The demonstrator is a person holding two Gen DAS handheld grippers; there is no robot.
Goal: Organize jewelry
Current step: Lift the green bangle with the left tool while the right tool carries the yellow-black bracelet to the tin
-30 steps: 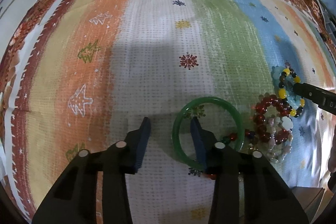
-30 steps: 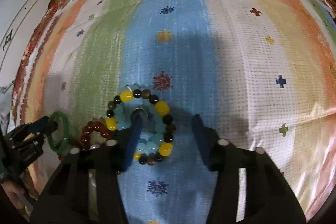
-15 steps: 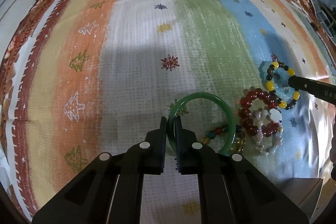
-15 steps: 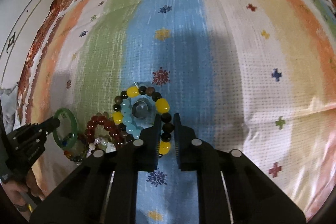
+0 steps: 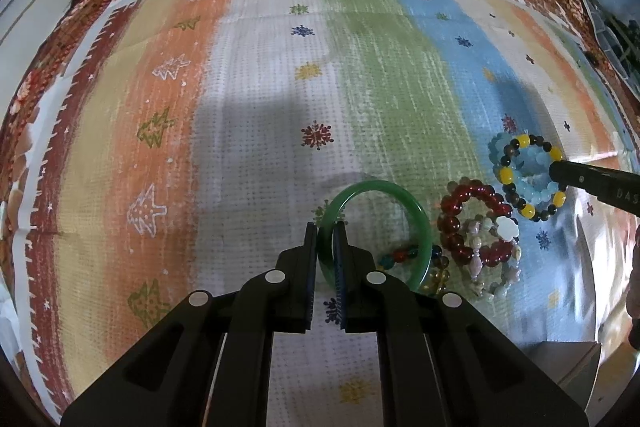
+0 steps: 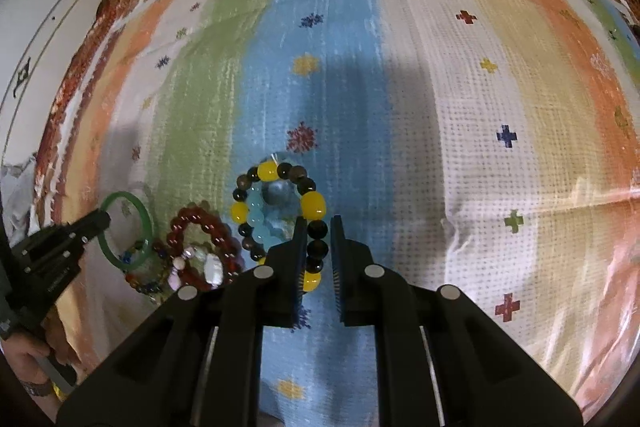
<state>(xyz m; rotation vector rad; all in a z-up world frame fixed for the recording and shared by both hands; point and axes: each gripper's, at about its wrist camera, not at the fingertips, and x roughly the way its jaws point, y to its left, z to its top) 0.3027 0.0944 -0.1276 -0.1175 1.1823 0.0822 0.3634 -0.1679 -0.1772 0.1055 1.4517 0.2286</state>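
Both tongs clamped on bracelets over the striped cloth.

Left wrist view: the left tongs (image 5: 326, 241) pinch the rim of the smooth green bangle (image 5: 420, 223) on the striped woven cloth (image 5: 248, 99), dark red bead bracelet (image 5: 472, 223) just beside it. Right wrist view: the right tongs (image 6: 318, 237) grip the yellow-and-dark bead bracelet (image 6: 312, 205) on the blue stripe; pale blue beads (image 6: 260, 223) lie inside its loop.

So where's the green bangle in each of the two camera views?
Left wrist view: green bangle at lower centre, its left rim pinched in the left gripper.
Right wrist view: green bangle at far left, middle height.
Shared landmark: the red bead bracelet just right of it.
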